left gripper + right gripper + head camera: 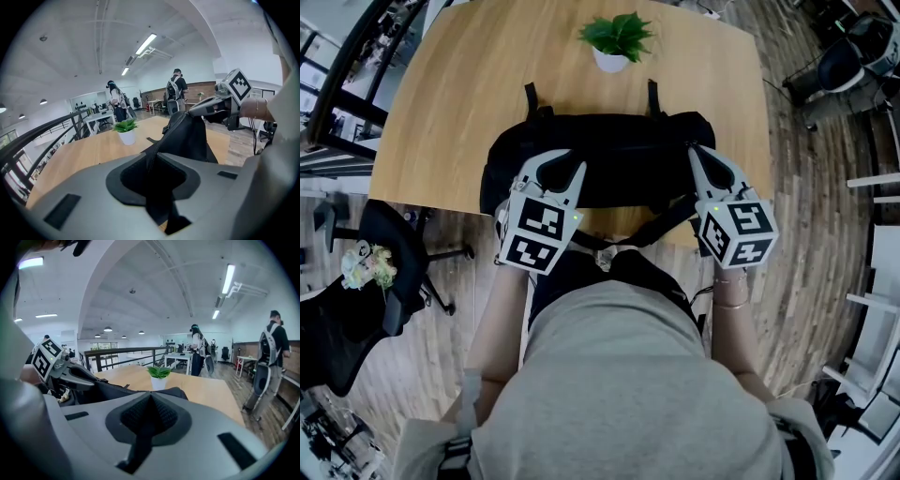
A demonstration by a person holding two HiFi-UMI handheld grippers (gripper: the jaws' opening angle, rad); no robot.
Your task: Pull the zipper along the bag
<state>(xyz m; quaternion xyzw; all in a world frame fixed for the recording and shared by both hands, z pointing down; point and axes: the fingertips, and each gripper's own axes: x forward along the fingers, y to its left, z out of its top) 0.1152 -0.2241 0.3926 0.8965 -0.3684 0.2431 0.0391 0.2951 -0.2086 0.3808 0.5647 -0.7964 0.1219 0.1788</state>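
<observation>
A black bag (609,159) lies across the near edge of the wooden table (478,84). My left gripper (555,159) is at the bag's left end, shut on a fold of black fabric (159,197). The zipper line (151,161) runs away between its jaws. My right gripper (694,150) is at the bag's right end. In the left gripper view the bag (187,138) rises to a peak at the right gripper's (190,111) tips. In the right gripper view its jaws (150,401) are closed pad to pad, hiding the pull.
A small green plant in a white pot (617,42) stands at the table's far side, behind the bag. A black office chair (366,281) is on the floor to my left. People (176,91) stand far back in the room.
</observation>
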